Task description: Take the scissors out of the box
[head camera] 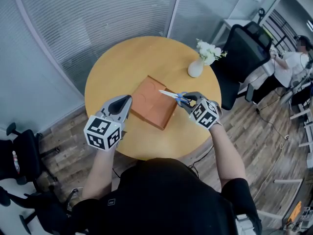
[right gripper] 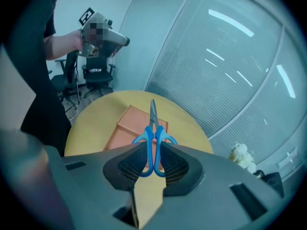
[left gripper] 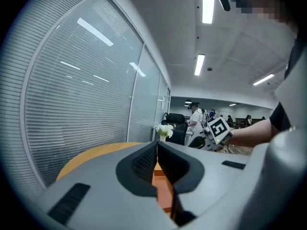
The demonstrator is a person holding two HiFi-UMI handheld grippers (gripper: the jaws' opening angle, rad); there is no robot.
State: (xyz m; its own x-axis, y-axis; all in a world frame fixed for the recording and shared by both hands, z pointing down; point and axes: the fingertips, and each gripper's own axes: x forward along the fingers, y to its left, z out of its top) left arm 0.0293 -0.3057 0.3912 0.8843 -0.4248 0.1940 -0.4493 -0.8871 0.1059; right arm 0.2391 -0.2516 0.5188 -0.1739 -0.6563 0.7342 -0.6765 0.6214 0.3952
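Observation:
Blue-handled scissors (right gripper: 153, 138) are clamped by their handles in my right gripper (right gripper: 154, 163), blades closed and pointing away over the table. From the head view the scissors (head camera: 175, 97) hang above the right edge of the flat orange box (head camera: 154, 102), held up by the right gripper (head camera: 191, 102). The box (right gripper: 129, 128) lies shut on the round wooden table (head camera: 122, 67). My left gripper (head camera: 125, 104) hovers at the box's left side, jaws pressed together with nothing between them; in its own view the left gripper (left gripper: 157, 159) is raised above the orange box (left gripper: 163, 190).
A white vase with white flowers (head camera: 201, 60) stands at the table's far right. Black office chairs (head camera: 242, 53) and a person at a desk (head camera: 288, 65) are to the right. A slatted glass wall (head camera: 98, 13) runs behind the table.

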